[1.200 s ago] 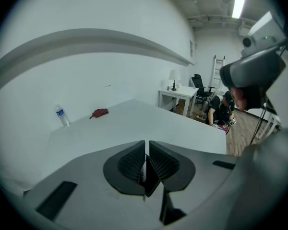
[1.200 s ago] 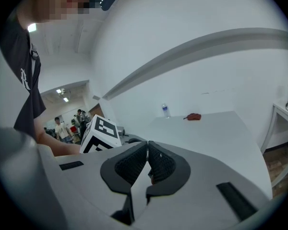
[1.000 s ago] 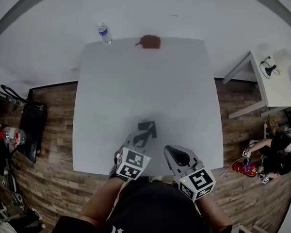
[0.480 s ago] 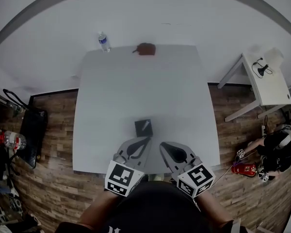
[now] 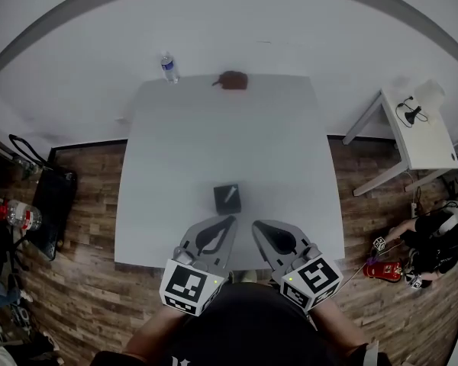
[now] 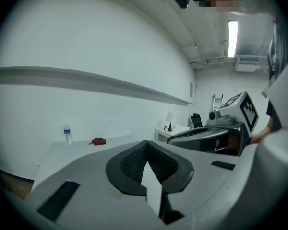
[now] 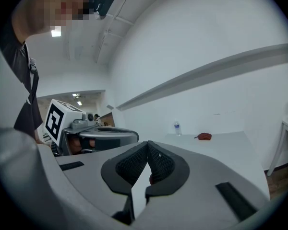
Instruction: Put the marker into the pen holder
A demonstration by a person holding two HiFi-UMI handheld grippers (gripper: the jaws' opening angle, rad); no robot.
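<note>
Both the left tool (image 5: 229, 221) and the right tool (image 5: 256, 226) are pressed together and empty. The marker (image 5: 230, 194) sits in the pen holder (image 5: 220, 206) just ahead of the left tool; a careless forward nudge could tip it.

the pen holder (image 5: 221, 203) is a small dark box, square when seen from above. it stands upright on the white surface (image 5: 175, 143) — in the near half of the surface, about midway between its left and right edges and a little back from its near edge. the marker (image 5: 230, 194) shows as a thin pale sliver inside the holder's open top, slanted toward the surface's far right corner — its cap and markings are too small to tell.
</note>
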